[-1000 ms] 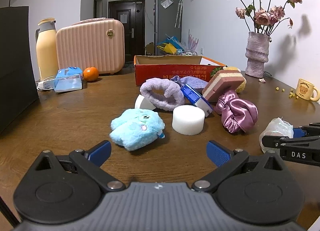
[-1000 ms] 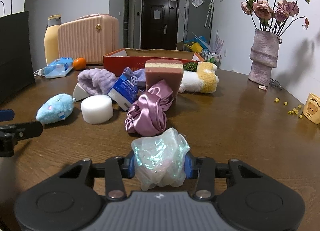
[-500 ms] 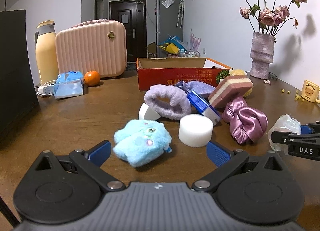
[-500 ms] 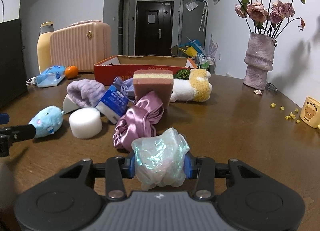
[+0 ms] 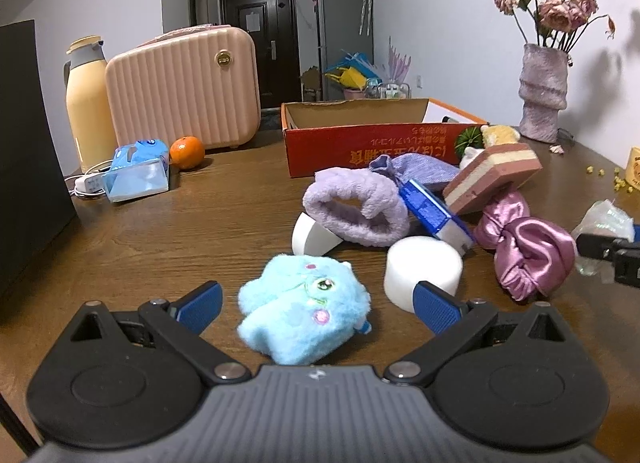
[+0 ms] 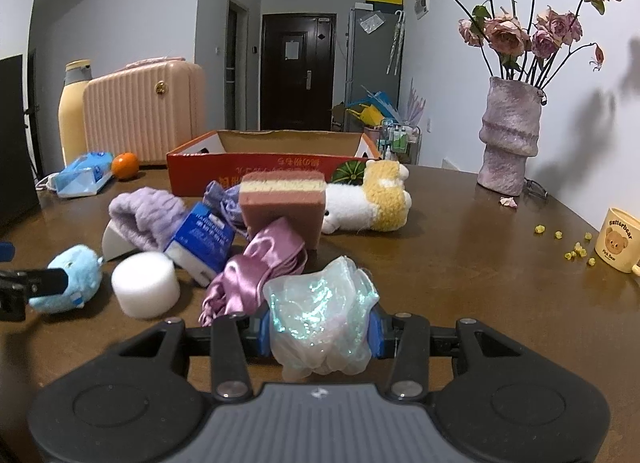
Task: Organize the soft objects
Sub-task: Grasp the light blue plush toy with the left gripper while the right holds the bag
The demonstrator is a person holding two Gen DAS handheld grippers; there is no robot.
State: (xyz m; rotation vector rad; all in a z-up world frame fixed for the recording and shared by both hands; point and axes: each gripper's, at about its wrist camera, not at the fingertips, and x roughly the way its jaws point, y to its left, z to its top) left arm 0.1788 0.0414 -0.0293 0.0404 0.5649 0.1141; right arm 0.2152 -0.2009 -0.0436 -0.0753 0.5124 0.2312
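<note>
My left gripper (image 5: 316, 305) is open, its blue pads either side of a light blue plush toy (image 5: 304, 309) on the wooden table. My right gripper (image 6: 320, 329) is shut on an iridescent sheer scrunchie (image 6: 320, 323), held above the table; it also shows in the left wrist view (image 5: 604, 223). Ahead lie a white foam cylinder (image 5: 422, 269), a purple satin scrunchie (image 5: 528, 251), a lilac fuzzy headband (image 5: 356, 207), a pink-and-yellow sponge (image 6: 282, 203) and a white-and-yellow plush (image 6: 372, 203). An open red cardboard box (image 5: 372, 143) stands behind them.
A pink ribbed case (image 5: 184, 87), a yellow flask (image 5: 88, 103), an orange (image 5: 187, 151) and a tissue pack (image 5: 136, 175) stand at the back left. A vase of dried roses (image 6: 510, 143) and a yellow mug (image 6: 616, 239) are at the right. A black bag (image 5: 28, 151) is at the far left.
My left gripper has moved forward until the blue plush sits between its open fingers. My right gripper has risen a little, still gripping the iridescent scrunchie.
</note>
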